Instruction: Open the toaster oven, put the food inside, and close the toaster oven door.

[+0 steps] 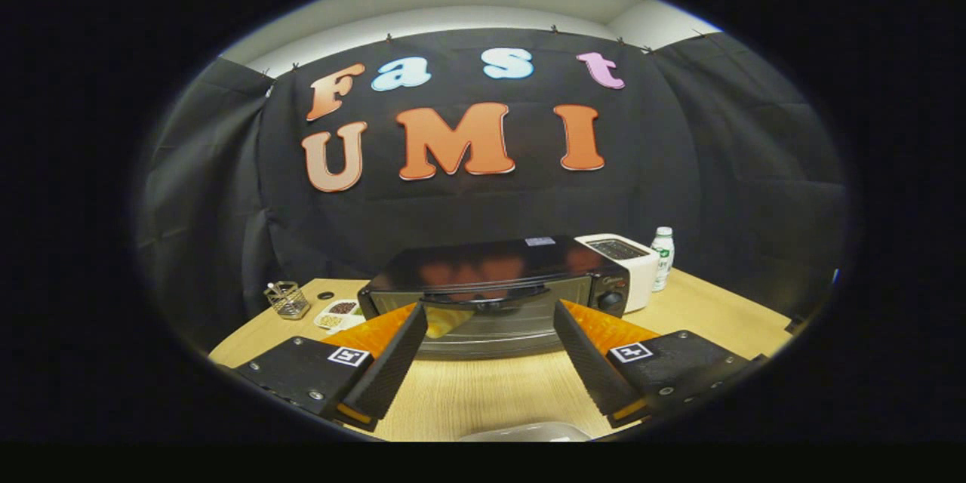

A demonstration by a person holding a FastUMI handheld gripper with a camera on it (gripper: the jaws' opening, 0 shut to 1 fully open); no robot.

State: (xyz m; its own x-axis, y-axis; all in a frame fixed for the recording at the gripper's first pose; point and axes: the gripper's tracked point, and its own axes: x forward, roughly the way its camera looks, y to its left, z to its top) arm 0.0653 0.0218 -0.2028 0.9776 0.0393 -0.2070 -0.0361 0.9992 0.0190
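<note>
A black toaster oven (494, 290) stands on the wooden table (717, 309), just beyond my fingers, its glass door shut and its handle running along the door's top. Knobs sit on its right side panel. My gripper (490, 313) is open, the fingers spread wide in front of the door with nothing between them. Below the fingers, at the table's near edge, the pale rim of a dish (528, 433) peeks up; what it holds is hidden.
A white pop-up toaster (622, 264) and a small plastic bottle (662, 256) stand right of the oven. Left of it are a divided snack dish (338, 313), a wire holder (287, 299) and a small dark disc (325, 295).
</note>
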